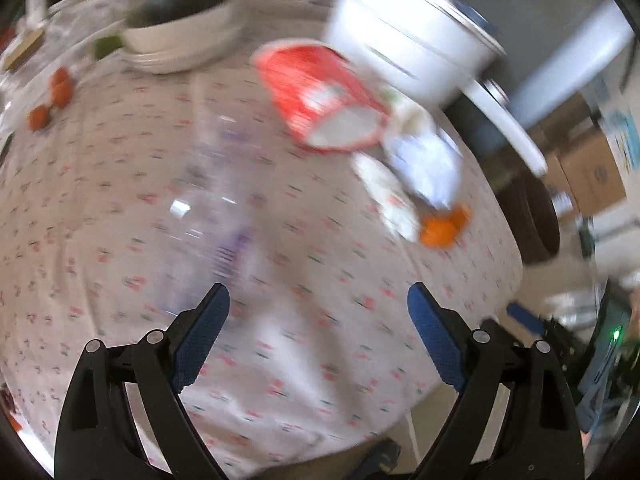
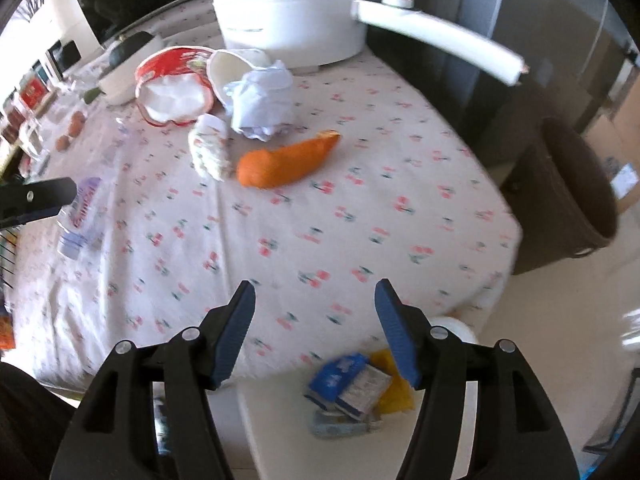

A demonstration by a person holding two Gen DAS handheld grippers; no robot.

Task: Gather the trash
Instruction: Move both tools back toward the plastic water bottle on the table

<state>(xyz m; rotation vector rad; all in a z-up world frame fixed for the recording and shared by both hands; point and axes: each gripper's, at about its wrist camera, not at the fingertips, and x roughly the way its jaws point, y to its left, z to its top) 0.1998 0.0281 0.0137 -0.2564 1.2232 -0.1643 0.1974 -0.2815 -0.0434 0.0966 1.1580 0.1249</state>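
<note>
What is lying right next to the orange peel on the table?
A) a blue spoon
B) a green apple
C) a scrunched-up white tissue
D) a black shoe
C: in the right wrist view a crumpled white tissue lies just behind the orange peel on the flowered tablecloth; there is no apple, spoon or shoe beside it.

1. The left wrist view is looking down across the table toward the white pot (image 1: 408, 36), from close above.
2. The right wrist view is facing that pot (image 2: 292, 20) from farther back; both are sharing the red cup (image 1: 320, 96) (image 2: 172, 84) beside it.
</note>
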